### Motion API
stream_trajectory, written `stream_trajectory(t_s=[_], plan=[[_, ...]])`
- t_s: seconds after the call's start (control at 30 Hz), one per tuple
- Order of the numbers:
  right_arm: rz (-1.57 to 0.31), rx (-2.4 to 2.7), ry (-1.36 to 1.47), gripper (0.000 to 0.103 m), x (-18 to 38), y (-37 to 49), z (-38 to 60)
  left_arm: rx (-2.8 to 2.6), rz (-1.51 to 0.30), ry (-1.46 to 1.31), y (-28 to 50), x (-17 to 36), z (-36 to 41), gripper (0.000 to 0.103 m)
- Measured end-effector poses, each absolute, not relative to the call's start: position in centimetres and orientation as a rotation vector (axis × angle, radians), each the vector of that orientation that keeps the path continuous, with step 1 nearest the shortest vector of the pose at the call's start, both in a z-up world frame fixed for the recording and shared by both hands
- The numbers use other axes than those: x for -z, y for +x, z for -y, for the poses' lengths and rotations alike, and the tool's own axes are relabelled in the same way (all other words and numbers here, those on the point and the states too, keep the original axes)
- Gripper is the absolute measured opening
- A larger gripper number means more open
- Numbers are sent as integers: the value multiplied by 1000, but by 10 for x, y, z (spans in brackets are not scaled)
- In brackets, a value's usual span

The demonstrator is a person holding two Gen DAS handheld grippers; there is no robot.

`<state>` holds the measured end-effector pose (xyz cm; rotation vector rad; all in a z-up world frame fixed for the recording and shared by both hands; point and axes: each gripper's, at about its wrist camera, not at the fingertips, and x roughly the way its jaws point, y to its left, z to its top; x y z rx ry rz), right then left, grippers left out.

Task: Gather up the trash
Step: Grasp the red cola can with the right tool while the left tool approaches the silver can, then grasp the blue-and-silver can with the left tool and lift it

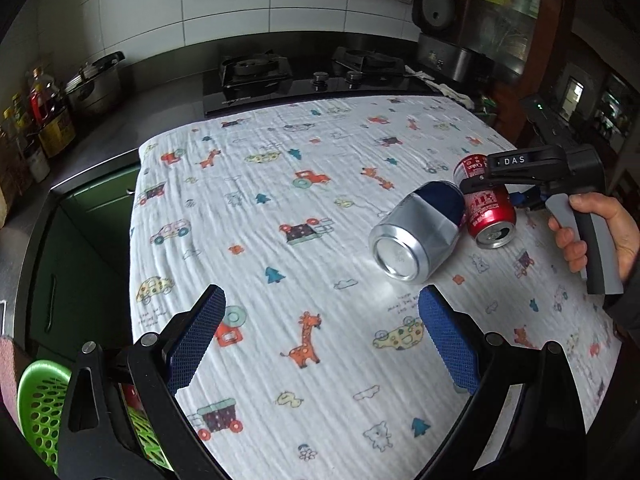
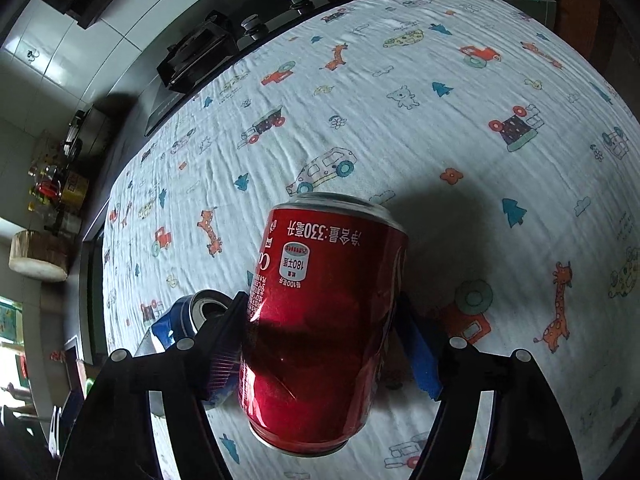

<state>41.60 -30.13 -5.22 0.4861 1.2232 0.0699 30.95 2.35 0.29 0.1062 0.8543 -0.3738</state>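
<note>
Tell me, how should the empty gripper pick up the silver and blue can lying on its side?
Grip the silver and blue can across the middle of its round body, coming down from above. It lies tipped over with its flat bottom facing the left hand-held gripper, whose fingers are spread wide, so the curved sides are free. Mind the red can beside it, which the right hand-held gripper grips.

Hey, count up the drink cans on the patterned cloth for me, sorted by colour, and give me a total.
Red cans: 1, the red can gripped in the right claw
Silver and blue cans: 1, the silver and blue can lying on its side on the cloth, beside the red one
Total: 2 cans
</note>
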Motion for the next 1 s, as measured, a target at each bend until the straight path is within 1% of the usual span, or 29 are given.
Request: stream_trajectory(t_s=[0.17,0.33,0.53,0.63,1.0], plan=[[-1225,-120,455,69,47,406,315,441,-842,180,322,-3,15,96],[-1218,-139,361,69,40,394,326,499,-856,245,336,5,51,96],[-1202,-176,232,69,34,378,330,535,-863,390,350,21,88,96],[-1202,-194,195,69,36,371,331,550,-877,437,359,28,99,96],[-1214,-244,182,69,44,365,327,576,-930,470,377,47,117,95]])
